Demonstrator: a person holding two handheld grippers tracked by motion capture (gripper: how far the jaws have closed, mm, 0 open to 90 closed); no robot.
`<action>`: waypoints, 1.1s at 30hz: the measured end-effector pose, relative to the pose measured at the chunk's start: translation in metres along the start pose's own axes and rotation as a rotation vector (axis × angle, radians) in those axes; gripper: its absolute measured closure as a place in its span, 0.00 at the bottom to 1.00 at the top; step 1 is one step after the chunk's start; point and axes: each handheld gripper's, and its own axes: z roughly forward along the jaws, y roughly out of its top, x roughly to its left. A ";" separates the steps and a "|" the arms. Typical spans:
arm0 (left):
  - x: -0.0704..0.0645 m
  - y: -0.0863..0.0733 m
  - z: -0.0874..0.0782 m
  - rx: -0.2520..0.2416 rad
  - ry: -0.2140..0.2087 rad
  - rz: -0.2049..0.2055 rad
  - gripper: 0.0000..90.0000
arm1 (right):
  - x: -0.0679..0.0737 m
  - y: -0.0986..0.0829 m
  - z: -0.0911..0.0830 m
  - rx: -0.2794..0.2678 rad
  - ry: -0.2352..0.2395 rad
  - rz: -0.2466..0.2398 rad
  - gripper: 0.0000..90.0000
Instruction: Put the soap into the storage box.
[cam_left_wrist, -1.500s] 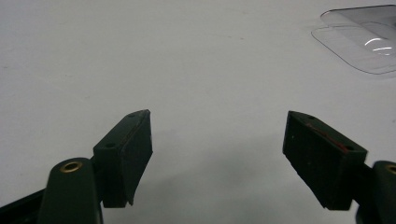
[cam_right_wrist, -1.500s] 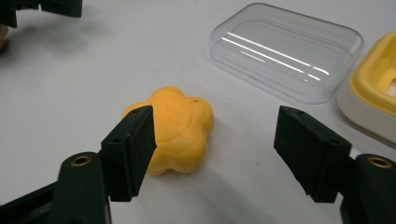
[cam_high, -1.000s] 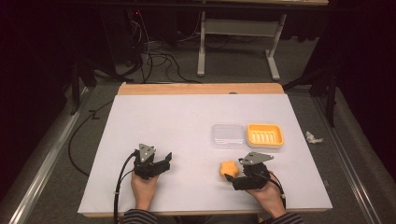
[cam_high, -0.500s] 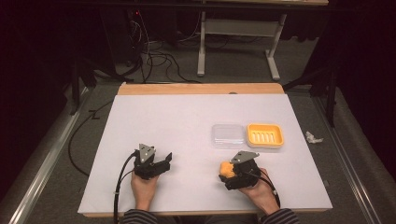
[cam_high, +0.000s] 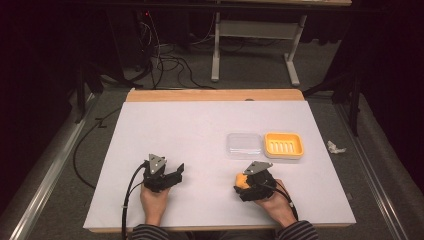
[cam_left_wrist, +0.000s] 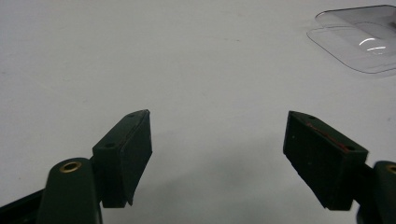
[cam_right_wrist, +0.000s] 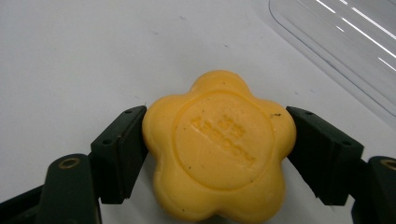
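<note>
On the left of the white bench (cam_high: 200, 135), the left tool (cam_high: 172, 176) is held low over bare surface by the person's left hand (cam_high: 154, 202). Its jaws are spread wide with nothing between them, as the left gripper view confirms; it appears to be parked out of the way, since nothing within its reach calls for it. Its cable (cam_high: 127, 200) is seen trailing off the near edge.

Further right, near the front of the bench, the right tool (cam_right_wrist: 217, 140) is set around a yellow flower-shaped soap (cam_right_wrist: 218, 147). Both jaws are pressed against opposite lobes of the bar, so it is judged to be gripped rather than merely straddled. The bar lies flat, stamped face up, which leaves its sides free for such a hold. Whether it rests on the bench or is lifted just clear cannot be told. In the high view most of the soap is covered by the tool and its grey plate, and only an orange sliver is visible.

Beyond it, a clear plastic lid (cam_high: 244, 145) lies flat, touching or just beside the yellow soap dish (cam_high: 284, 144) at its right. With lid off and dish open, the dish is probably meant to receive the soap. The lid is cut off by the frame edge in both gripper views. The embossed lettering on the soap is too soft to be read. On the floor at far right, a small white crumpled scrap (cam_high: 335, 147) cannot be identified.
</note>
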 end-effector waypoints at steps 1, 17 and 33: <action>0.000 0.000 0.000 -0.001 0.001 0.000 0.27 | 0.000 0.000 0.000 0.005 0.000 -0.004 0.27; 0.000 0.000 0.000 0.003 0.002 0.001 0.27 | -0.003 -0.002 0.000 0.004 0.027 -0.020 0.28; 0.000 0.000 0.000 0.002 0.003 0.002 0.27 | -0.014 -0.009 -0.015 -0.061 0.033 -0.019 0.29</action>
